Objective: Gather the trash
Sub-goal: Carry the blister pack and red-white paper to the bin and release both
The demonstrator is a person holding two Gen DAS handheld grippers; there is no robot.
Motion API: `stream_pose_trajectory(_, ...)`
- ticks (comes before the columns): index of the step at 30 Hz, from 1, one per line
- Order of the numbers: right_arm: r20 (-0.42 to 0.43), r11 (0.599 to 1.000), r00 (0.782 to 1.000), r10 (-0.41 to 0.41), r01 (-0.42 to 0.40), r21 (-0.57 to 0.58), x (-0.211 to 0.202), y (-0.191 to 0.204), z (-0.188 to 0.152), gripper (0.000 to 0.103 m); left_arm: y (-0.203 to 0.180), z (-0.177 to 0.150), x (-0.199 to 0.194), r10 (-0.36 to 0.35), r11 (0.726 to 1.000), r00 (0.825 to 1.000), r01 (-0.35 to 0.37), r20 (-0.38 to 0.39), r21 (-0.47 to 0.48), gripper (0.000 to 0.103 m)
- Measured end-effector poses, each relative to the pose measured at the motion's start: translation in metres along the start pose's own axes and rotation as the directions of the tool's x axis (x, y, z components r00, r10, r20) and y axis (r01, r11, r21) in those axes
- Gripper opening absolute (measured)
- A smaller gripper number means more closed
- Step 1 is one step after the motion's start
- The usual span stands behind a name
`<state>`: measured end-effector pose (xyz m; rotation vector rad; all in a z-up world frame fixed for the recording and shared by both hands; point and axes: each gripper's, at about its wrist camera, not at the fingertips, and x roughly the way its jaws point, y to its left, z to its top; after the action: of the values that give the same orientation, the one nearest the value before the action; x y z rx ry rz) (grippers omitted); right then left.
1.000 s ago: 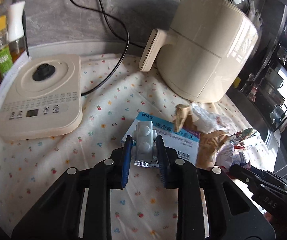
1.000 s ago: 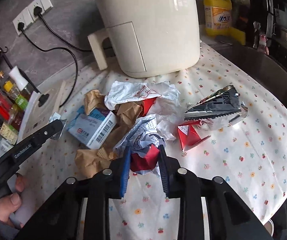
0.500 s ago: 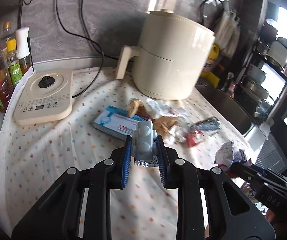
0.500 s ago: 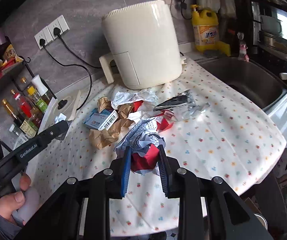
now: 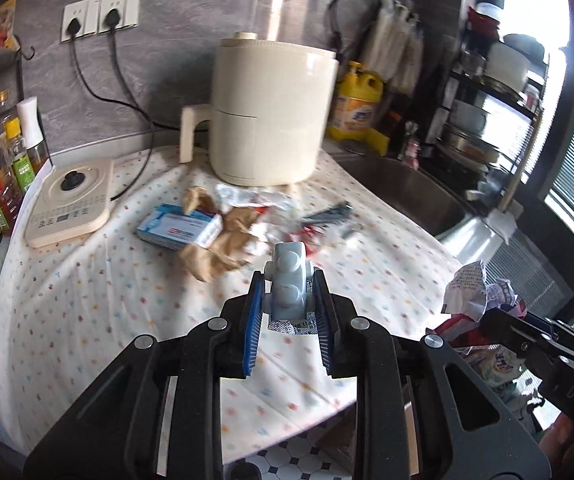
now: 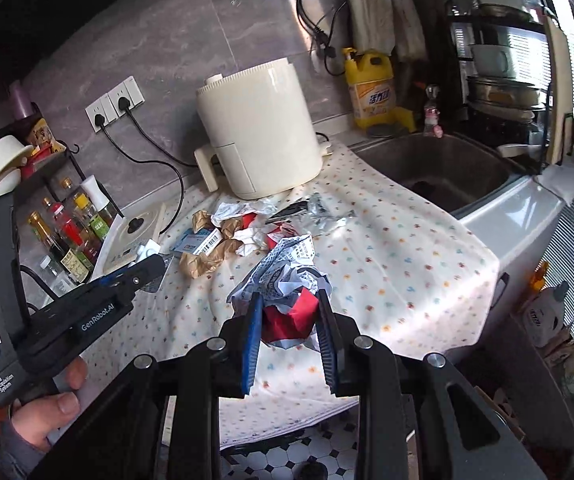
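Kitchen counter under a dotted cloth [image 5: 87, 312] lies beyond both claws, where the left gripper [image 5: 289, 300] pinches a pill blister pack [image 5: 287, 284] and the right gripper [image 6: 289, 316] clamps crumpled wrappers [image 6: 287, 292], apparently for binning, more trash [image 6: 223, 244] ahead.

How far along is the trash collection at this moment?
Done: nothing visibly binned; no bin in view. In hand: the left gripper clamps a blister pack, the right gripper a crumpled wrapper wad. Left: the blue box, brown paper and foil wrappers on the tablecloth.
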<state>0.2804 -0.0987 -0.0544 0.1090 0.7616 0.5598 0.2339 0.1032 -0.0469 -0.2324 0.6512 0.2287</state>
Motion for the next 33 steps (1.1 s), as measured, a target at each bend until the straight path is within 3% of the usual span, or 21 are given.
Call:
stream_pose_trajectory(14, -0.009, 0.991, 0.997, -0.076, 0.076, 0.11, -0.067, -0.083, -0.054, 0.026, -0.088, -0.048, -0.011, -0.073, 0.993, 0.995, 0.078, -0.064, 0.092, 0.024)
stream_pose_trajectory(25, -0.084, 0.962, 0.977, -0.194, 0.206, 0.177, -0.092, -0.148, -0.114, 0.027, -0.152, -0.116, 0.005, -0.156, 0.974, 0.97, 0.182, -0.184, 0.133, 0.024)
stream_pose_trajectory(28, -0.107, 0.953, 0.969, -0.224, 0.241, 0.186, -0.096, -0.159, -0.124, 0.035, -0.161, -0.128, 0.01, -0.17, 0.971, 0.964, 0.2, -0.204, 0.134, 0.024)
stream_pose_trajectory(30, -0.12, 0.944, 0.963, -0.243, 0.263, 0.199, -0.098, -0.166, -0.129, 0.048, -0.167, -0.134, 0.012, -0.178, 0.968, 0.96, 0.21, -0.215, 0.135, 0.024)
stream_pose_trajectory(33, -0.117, 0.94, 0.963, -0.244, 0.264, 0.215, -0.106, -0.174, -0.133, 0.057, -0.175, -0.14, 0.014, -0.189, 0.964, 0.955, 0.225, -0.227, 0.14, 0.024)
